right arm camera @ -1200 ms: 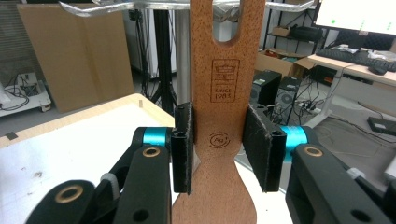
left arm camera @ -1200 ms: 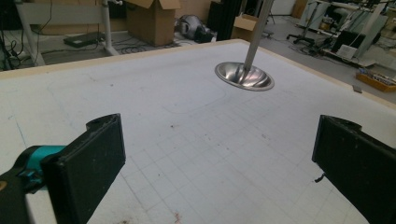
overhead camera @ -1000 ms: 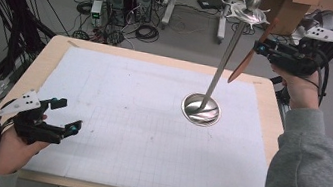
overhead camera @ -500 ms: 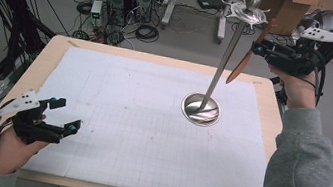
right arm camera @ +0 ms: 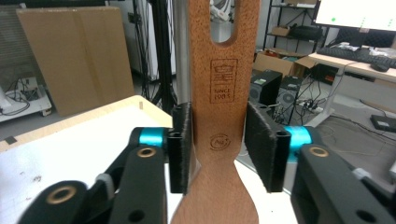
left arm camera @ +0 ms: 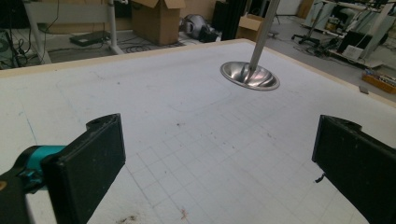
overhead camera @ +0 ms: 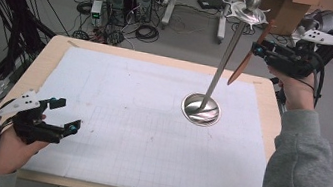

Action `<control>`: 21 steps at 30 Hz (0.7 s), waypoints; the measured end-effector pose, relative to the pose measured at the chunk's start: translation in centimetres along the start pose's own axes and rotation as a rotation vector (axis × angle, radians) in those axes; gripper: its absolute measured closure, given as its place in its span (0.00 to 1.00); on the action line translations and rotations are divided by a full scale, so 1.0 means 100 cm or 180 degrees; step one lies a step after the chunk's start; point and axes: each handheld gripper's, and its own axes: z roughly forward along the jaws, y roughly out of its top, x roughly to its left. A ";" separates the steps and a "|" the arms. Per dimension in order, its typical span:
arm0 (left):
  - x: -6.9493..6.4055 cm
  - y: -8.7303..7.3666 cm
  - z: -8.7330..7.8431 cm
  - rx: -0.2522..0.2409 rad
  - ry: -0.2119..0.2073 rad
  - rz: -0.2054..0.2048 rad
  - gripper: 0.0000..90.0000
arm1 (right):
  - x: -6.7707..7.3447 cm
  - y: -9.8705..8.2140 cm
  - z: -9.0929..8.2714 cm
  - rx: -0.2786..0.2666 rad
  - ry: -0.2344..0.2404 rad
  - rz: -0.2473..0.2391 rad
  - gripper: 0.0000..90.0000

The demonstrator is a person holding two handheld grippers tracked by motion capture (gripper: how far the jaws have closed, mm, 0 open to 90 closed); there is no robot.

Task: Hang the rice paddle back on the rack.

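Right gripper [overhead camera: 257, 49]: held up at the far right corner of the counter [overhead camera: 48, 62], above its edge and close to the top of the metal stand [overhead camera: 222, 67]. Its fingers [right arm camera: 182, 144] flanked a wooden spatula [overhead camera: 246, 60]. In the right gripper view the spatula [right arm camera: 219, 93] stood upright between the two black pads, which lay against its two side edges just above the narrow neck. I could make out no clear gap on either side. The fingers had just been opening a little, with the spatula between them. I logged the grip as on the spatula, but light.

Spatula position: in the air, off the counter. In the high view it slanted, upper end beside the stand's crown, lower end pointing down toward the counter's far right corner. The upper end carried a long slot, and a burnt-in stamp sat below the slot. I could not tell whether the slot was caught on a hook of the stand.

Stand: round steel base [overhead camera: 201, 110] on the white gridded sheet [overhead camera: 125, 117], right of centre, with the pole leaning toward the far side in the high view.

Left gripper [overhead camera: 67, 115]: at the near left corner, low over the sheet. Its fingers [left arm camera: 88, 158] stood wide apart with nothing between them but bare sheet. The stand's base [left arm camera: 250, 77] lay well ahead of it.
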 end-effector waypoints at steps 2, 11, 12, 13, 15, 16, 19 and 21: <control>0.000 0.000 0.000 -0.0006 -0.0003 -0.0002 0.03 | 0.000 -0.001 0.000 -0.0007 0.0005 -0.0004 0.65; 0.001 0.000 0.000 -0.0008 0.0010 0.0007 0.03 | 0.002 -0.005 0.000 0.0028 -0.0025 -0.0001 0.50; 0.001 0.000 -0.001 -0.0009 0.0011 0.0007 0.03 | 0.002 -0.006 0.000 0.0036 -0.0025 -0.0001 0.47; 0.001 0.000 -0.001 -0.0009 0.0010 0.0008 0.03 | 0.002 -0.006 0.000 0.0053 -0.0032 0.0003 0.44; 0.001 0.000 0.000 -0.0007 0.0011 0.0007 0.03 | 0.003 -0.006 0.001 0.0061 -0.0020 -0.0015 0.39; 0.001 0.000 0.000 -0.0012 0.0005 0.0003 0.03 | 0.004 -0.006 0.002 0.0077 -0.0012 -0.0020 0.36; 0.000 0.000 0.001 -0.0005 0.0002 0.0010 0.03 | 0.005 -0.008 0.004 0.0165 -0.0001 -0.0029 0.27; -0.001 0.000 0.001 -0.0011 -0.0007 0.0018 0.03 | 0.005 -0.010 0.006 0.0230 -0.0008 0.0005 0.16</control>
